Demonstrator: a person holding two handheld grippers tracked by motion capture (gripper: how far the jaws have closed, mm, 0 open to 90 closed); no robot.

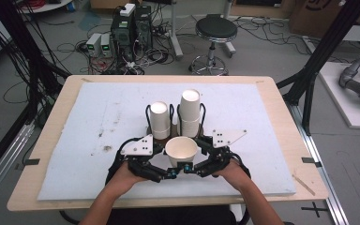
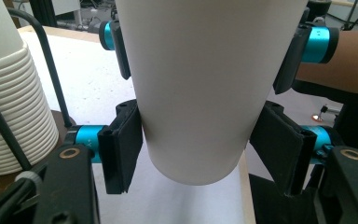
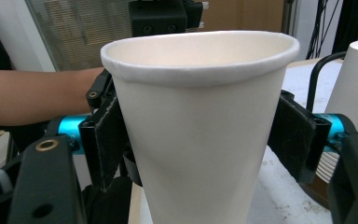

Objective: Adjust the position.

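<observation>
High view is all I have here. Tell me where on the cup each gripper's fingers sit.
Observer: The left gripper's fingers clamp the paper cup low, just above its base.
Operator: Now the right one.
Observer: The right gripper's fingers lie against both sides higher up, a little below the rim.
Operator: Report the base.
Observer: It appears to hang clear of the white mat, touching nothing.
</observation>
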